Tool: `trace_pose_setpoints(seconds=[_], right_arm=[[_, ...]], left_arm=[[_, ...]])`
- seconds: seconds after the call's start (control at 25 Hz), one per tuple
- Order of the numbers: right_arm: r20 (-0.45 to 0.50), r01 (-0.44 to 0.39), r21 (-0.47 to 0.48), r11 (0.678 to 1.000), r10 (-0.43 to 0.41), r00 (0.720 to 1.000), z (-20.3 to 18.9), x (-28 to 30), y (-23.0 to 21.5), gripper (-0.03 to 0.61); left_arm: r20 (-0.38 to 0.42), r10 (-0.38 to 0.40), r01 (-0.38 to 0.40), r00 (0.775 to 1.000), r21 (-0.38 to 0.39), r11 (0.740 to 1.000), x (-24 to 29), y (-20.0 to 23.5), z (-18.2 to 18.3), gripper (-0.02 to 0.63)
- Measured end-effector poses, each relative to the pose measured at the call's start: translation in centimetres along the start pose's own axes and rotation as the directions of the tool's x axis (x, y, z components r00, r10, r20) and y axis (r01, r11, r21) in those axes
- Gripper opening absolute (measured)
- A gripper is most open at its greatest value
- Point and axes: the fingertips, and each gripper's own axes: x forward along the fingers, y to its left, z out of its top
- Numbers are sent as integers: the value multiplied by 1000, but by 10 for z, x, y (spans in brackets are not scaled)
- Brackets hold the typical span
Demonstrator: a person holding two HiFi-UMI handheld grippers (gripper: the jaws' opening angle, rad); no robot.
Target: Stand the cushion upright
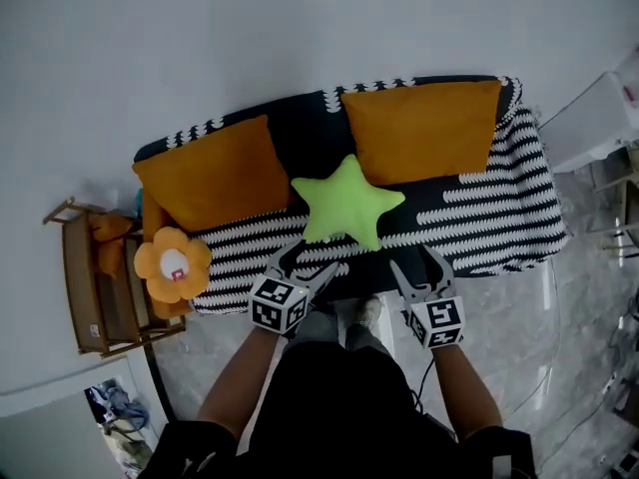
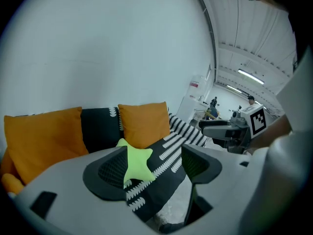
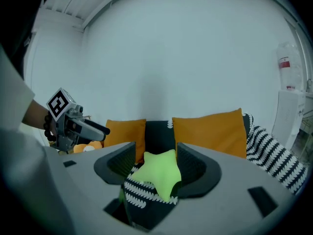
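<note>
Standing-up looks not yet begun: the green star cushion (image 1: 348,205) lies on the sofa (image 1: 479,218) seat, with the left gripper (image 1: 305,264) and right gripper (image 1: 417,267) spread, empty, at the sofa's front edge.

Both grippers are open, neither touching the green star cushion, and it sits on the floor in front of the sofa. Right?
One thing is wrong: the green star-shaped plush cushion rests on the seat of the black-and-white patterned sofa, not the floor, as the head view shows. The left gripper and right gripper are open, neither touching it.
</note>
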Motion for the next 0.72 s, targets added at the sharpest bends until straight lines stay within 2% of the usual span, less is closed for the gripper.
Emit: trace_pose_setpoints(seconds=[0.16,0.4,0.56,0.72], right_arm=[[-87,-14,3,1000,14,996,-31,24,5,277],[-199,-16,13,1000,18,980,-80,77,7,283],[-302,-3,-3,1000,2,953,-135,113,-2,297],[-412,-14,1,1000,13,911,-189,146,-7,328]], left_arm=[[-58,23,-24,998,-15,1000,13,26,-27,364],[-189,85,-68,978,94,993,57,83,-83,364],[-262,109,-87,959,94,992,83,112,-126,364],[-335,128,-95,933,113,989,109,144,-173,364]])
